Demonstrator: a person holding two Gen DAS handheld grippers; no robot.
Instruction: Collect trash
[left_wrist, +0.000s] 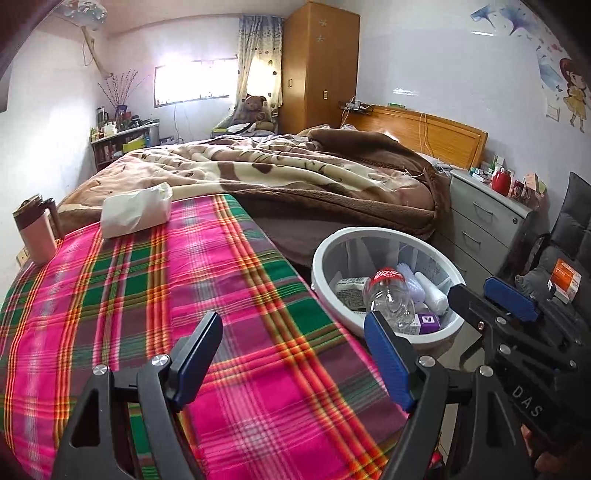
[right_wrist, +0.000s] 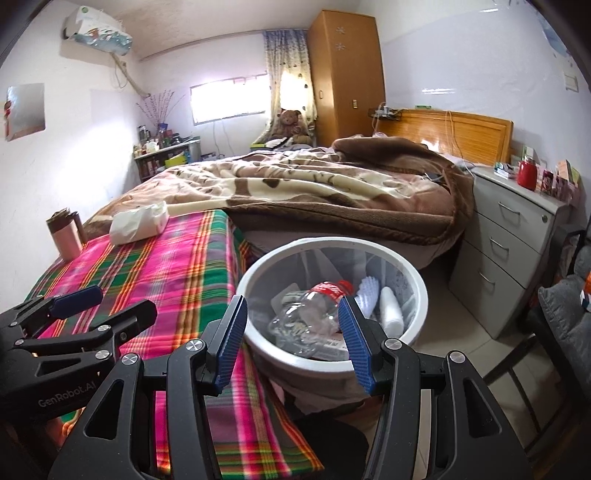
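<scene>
I am holding both claws apart and empty. My left claw (left_wrist: 291, 358) is hovering over the plaid tabletop (left_wrist: 110, 314); my right claw (right_wrist: 291, 339) is hanging at the bin (right_wrist: 417, 280). The bin is already holding a bottle (right_wrist: 314, 314) and boxes. The one piece I judge still to be collected, the white wrapper (left_wrist: 136, 210), is lying at the tabletop's far end, ahead and left of my left claw, long axis running across my view. My left claw is looking the nearer. The left view is showing a purple box (left_wrist: 426, 322) in the bin, which the right view is not showing.
</scene>
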